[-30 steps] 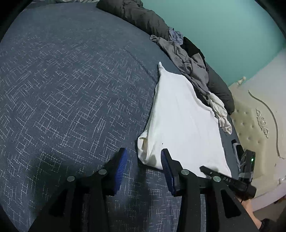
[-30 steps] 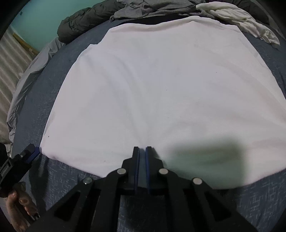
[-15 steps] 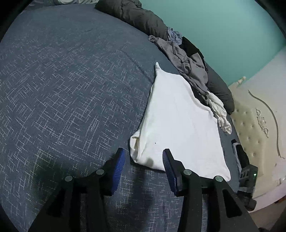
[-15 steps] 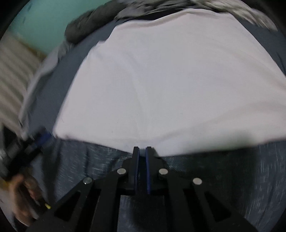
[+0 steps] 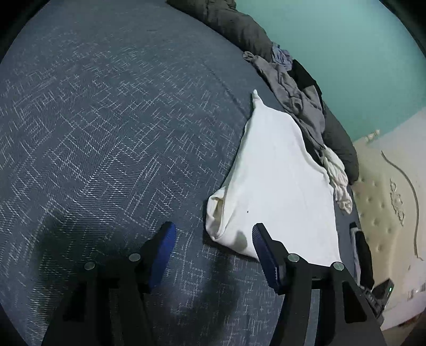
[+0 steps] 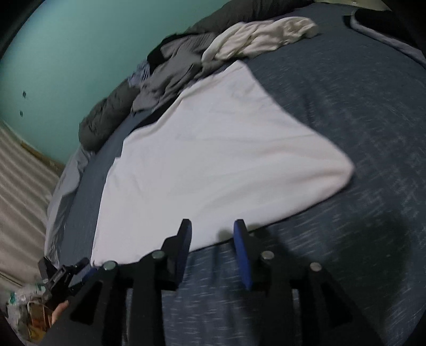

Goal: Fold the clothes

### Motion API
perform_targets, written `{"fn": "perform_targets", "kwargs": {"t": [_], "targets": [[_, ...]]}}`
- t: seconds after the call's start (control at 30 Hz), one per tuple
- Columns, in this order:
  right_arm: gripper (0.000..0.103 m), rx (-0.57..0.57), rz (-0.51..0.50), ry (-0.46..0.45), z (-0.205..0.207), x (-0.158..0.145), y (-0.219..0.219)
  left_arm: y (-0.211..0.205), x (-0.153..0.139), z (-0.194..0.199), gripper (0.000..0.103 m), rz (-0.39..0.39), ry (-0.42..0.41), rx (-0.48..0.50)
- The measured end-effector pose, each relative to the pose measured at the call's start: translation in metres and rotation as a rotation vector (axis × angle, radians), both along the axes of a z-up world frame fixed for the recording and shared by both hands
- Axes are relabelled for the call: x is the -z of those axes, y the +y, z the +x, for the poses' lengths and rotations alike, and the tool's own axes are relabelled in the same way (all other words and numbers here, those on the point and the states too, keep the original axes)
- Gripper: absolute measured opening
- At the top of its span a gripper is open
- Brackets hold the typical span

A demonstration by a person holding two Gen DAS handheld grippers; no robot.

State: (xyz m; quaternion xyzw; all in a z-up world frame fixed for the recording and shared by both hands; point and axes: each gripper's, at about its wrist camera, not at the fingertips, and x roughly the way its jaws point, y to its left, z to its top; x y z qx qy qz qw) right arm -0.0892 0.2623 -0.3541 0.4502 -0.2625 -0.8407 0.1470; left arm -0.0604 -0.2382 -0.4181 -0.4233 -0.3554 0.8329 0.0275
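A white garment [image 5: 279,186] lies folded flat on the dark blue patterned bedcover [image 5: 106,133]; in the left wrist view it fills the centre right of the frame as a long tapering shape, with a rounded, slightly puffed fold at its lower left end and a small peak at its upper tip. In the right wrist view the same white garment [image 6: 213,149] spreads across the middle of the frame, its near edge running along the lower centre. The left gripper [image 5: 214,239] sits at the bottom of its frame with jaws wide apart and opening, nothing between them but bedcover; its right finger overlaps the garment's near edge in the picture, though contact cannot be told. The right gripper [image 6: 213,234] is at the bottom centre of its frame, jaws partly apart and opening, straddling the garment's near hem without pinching it. Beyond the garment, toward the upper part of both frames, lies a pile of grey clothes [image 5: 295,98], a crumpled cream cloth [image 6: 261,34] and a dark quilt [image 5: 234,24] against a teal wall [image 5: 346,53]. A cream tufted headboard [image 5: 386,199] fills the right edge of the left wrist view.
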Motion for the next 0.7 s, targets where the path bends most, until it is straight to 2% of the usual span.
{"fn": "perform_targets", "kwargs": {"t": [0.1,0.27,0.37,0.43,0.5,0.7], "targets": [[0.035,-0.008,-0.051,0.019,-0.001,0.004,0.012,0.007,0.0,-0.002,0.062,0.004,0.016,-0.015],[0.036,-0.026,-0.052,0.077,0.002,0.001,0.022,0.023,0.0,-0.011,0.061,-0.033,0.038,-0.005],[0.036,-0.011,-0.078,0.081,0.002,0.002,0.032,0.025,0.004,-0.015,0.048,-0.055,0.032,-0.028],[0.036,0.008,-0.08,0.08,0.002,0.003,0.04,0.022,0.006,-0.016,0.027,-0.043,0.03,-0.048],[0.036,0.024,-0.09,0.075,0.001,0.005,0.048,0.02,0.007,-0.017,0.014,-0.028,0.028,-0.057],[0.036,0.073,-0.111,0.066,0.001,0.01,0.068,0.026,-0.004,-0.015,0.008,-0.025,0.069,-0.052]]}}
